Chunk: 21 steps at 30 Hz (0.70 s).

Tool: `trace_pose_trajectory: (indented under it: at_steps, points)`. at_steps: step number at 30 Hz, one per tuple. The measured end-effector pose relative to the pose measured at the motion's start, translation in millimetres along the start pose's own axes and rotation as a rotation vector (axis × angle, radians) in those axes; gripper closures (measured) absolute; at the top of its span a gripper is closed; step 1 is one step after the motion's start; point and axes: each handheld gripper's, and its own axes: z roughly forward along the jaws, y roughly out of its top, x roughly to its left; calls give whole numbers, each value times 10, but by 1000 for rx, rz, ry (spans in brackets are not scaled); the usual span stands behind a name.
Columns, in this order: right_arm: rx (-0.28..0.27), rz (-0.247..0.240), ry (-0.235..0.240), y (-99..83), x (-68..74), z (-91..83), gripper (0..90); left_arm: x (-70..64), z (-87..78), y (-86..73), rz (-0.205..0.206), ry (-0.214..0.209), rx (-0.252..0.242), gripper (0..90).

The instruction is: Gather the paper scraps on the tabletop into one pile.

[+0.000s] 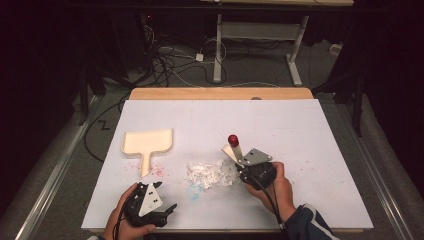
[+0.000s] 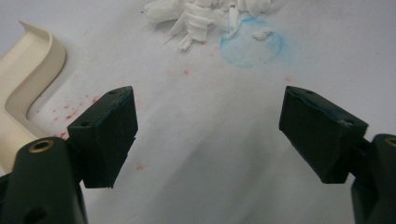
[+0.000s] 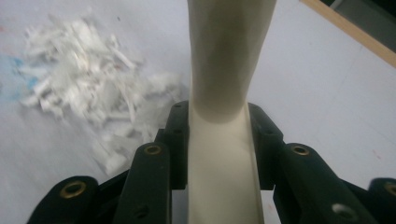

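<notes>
A cream dustpan (image 1: 148, 143) lies flat at the table's left, its handle pointing toward me; its curved rim (image 2: 28, 79) shows in the left gripper view. A pile of white paper scraps (image 1: 210, 173) sits mid-table, also seen as the scraps (image 2: 201, 16) and the scraps (image 3: 79, 79). My right gripper (image 1: 241, 162) is shut on a cream handle (image 3: 224, 93) with a red knob (image 1: 233, 140) at its far end, just right of the pile. Near the front edge, my left gripper (image 1: 166, 196) stands open and holds nothing (image 2: 208, 126).
A faint blue ring stain (image 2: 252, 44) marks the white table sheet (image 1: 300, 130) by the pile, and red specks (image 1: 157, 171) dot it near the dustpan handle. A wooden edge (image 1: 220, 93) runs along the back. Cables and a desk frame (image 1: 218, 50) lie beyond.
</notes>
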Motion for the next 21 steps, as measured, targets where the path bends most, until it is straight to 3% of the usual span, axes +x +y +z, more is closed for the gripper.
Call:
trace_pose_trajectory:
  at_steps: [5,12,15,21]
  points:
    - [-35,7,5,104,153,96,677,-1,-6,-2,8,4,-5,186]
    - [-82,15,51,208,233,137,677,-10,-3,-3,0,0,-2,185]
    - [-109,23,65,211,195,112,677,-10,-8,-4,5,7,-5,186]
    - [-177,40,45,243,28,-24,677,-14,-19,-14,-3,7,2,185]
